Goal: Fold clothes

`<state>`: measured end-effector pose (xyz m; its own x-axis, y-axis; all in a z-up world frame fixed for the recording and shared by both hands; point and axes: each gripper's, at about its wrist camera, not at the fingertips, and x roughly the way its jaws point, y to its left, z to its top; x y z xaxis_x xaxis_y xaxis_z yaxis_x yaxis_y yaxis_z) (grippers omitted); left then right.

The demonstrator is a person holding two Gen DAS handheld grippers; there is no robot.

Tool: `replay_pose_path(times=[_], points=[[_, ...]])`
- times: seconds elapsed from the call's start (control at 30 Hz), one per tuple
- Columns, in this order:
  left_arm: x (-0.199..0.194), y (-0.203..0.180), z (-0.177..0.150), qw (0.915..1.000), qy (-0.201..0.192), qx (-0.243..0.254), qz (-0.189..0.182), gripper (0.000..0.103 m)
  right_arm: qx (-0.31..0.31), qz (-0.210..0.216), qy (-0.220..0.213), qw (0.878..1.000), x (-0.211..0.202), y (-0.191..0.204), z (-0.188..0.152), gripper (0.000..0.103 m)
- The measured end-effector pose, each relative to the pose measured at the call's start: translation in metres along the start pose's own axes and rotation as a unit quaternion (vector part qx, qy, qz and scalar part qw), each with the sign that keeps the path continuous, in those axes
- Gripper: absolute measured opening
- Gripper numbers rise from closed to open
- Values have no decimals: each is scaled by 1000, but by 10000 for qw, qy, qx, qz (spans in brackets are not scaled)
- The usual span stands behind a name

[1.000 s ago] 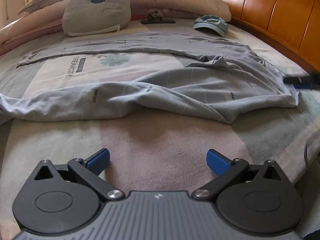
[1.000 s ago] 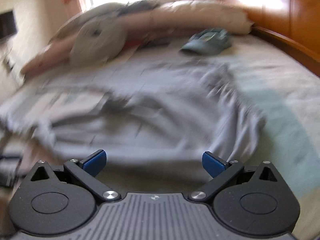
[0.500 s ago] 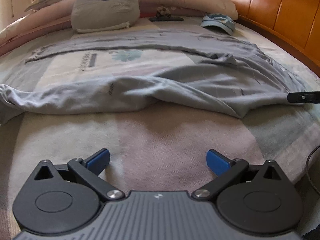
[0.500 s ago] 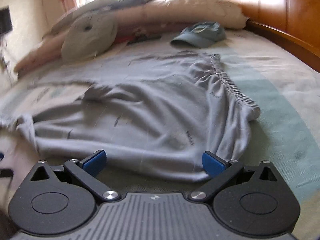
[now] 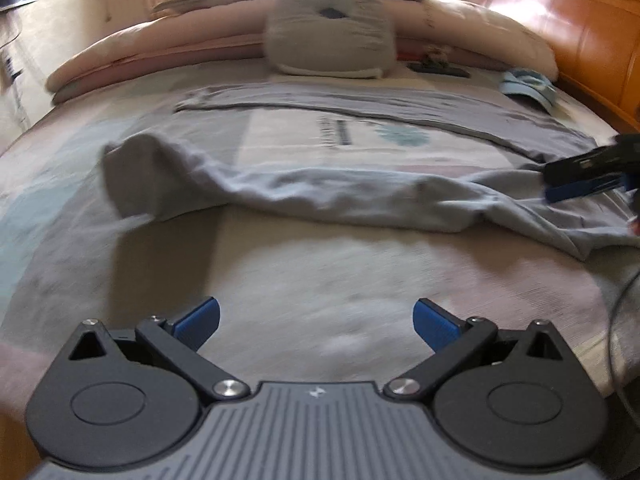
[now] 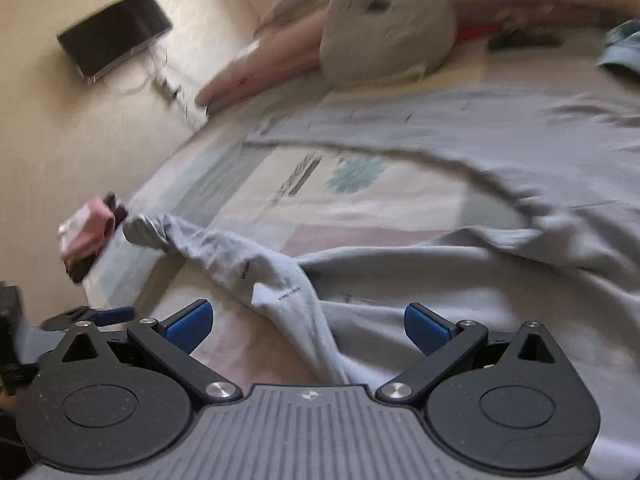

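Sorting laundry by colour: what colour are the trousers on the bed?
Plain light grey trousers, clearest in the left wrist view.

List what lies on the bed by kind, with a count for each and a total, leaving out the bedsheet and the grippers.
Grey garment, spread out: 1
Round grey cushion: 1
Long pink bolsters or rolled bedding: cannot count, blurred
Blue cap: 1
Small dark object by the cushion: 1
Total counted: 4
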<state>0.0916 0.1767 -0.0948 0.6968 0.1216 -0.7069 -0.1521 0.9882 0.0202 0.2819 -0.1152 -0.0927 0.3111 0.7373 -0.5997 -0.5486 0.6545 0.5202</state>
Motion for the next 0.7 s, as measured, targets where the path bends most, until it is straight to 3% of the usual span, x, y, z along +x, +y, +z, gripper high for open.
replay_pose_path(times=[0.1,0.17,0.3,0.4,0.53,0.7], points=[[-8,16,-6,10000,-33,-47,65,102,247,321,311,9987,38,2,8,103],[-12,26,-9,9999,-69,-41,133,102,185,408,281,9986,50,9,13,103],[-14,43,-11,9994,-113,-194,245,102,423,1028,522,9924,70,19,21,103],[-13,49,-13,9991,-153,-305,262,102,213,878,601,9941,83,33,26,103],[-17,56,-18,9986,-227,-370,304,102,180,1158,794,9899,88,49,26,103],[-18,66,-22,9981,-203,-495,318,102,-388,1405,1097,9832,72,81,3,103]])
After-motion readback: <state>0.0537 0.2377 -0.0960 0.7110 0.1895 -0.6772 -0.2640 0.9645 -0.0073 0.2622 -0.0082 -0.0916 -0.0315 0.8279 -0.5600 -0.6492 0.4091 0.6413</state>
